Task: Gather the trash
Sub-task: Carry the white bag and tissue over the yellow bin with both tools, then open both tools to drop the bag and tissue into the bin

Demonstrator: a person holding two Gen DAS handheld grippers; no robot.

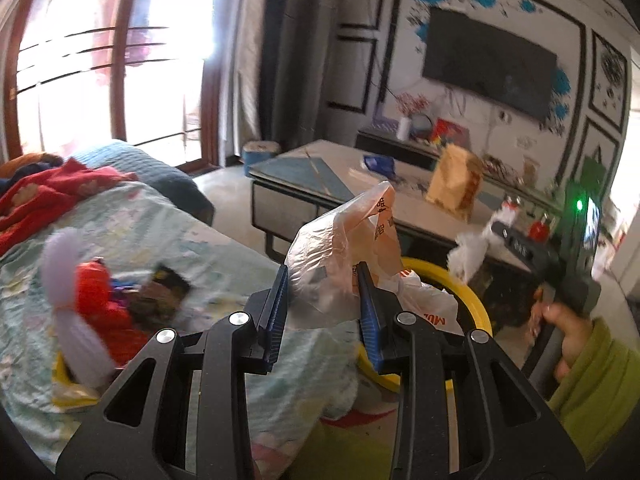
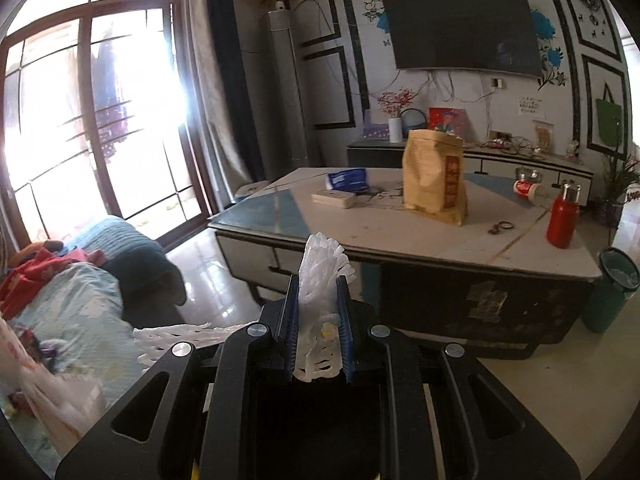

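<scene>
Grey-topped and broad, the coffee table stands beyond both claws, with the yellow-rimmed bin before it, above which the left gripper clasps a thin plastic bag, while nearer the table's front edge the right gripper pinches white foam netting.

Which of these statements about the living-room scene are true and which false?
1. The right gripper is shut on a white foam net sleeve. True.
2. The left gripper holds a red bottle. False: it grips a translucent plastic bag.
3. A tall tan paper bag stands upright on the low table. True.
4. The wall-mounted television is switched on. False: its screen is dark.
5. The red flask lies on its side. False: it stands upright.
</scene>
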